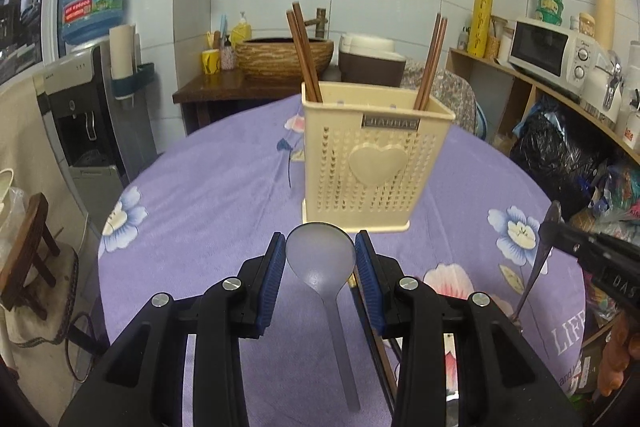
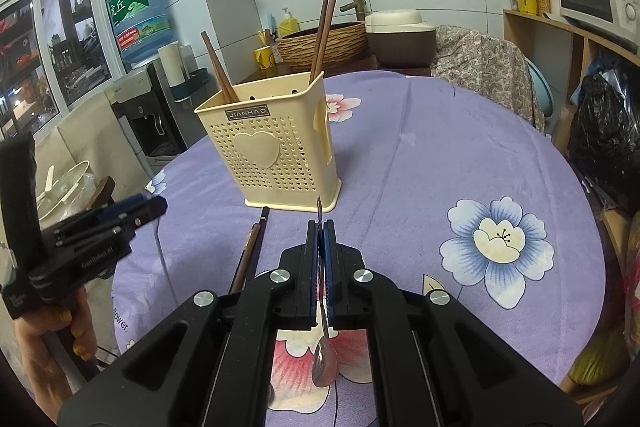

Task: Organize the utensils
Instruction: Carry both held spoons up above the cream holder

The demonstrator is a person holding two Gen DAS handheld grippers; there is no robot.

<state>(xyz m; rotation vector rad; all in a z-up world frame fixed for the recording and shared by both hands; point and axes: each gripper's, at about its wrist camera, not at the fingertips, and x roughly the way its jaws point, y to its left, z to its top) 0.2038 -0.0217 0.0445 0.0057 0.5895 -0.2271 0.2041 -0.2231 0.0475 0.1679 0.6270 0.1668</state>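
Note:
A cream perforated utensil holder (image 1: 370,163) stands on the purple flowered tablecloth (image 1: 208,195) with two pairs of brown chopsticks (image 1: 306,53) in it; it also shows in the right wrist view (image 2: 276,151). My left gripper (image 1: 320,259) is open, its pads on either side of the bowl of a translucent grey plastic spoon (image 1: 320,259) that lies on the cloth, handle toward me. My right gripper (image 2: 321,227) is shut on a metal spoon (image 2: 325,363), bowl hanging down near me, handle tip poking forward. It shows at the right of the left wrist view (image 1: 552,231).
A pair of dark chopsticks (image 2: 250,251) lies on the cloth left of my right gripper, tips toward the holder. Behind the table stand a wash basin (image 1: 284,57), a water dispenser (image 1: 84,115) and shelves with a microwave (image 1: 548,51). A wooden chair (image 1: 28,251) is at left.

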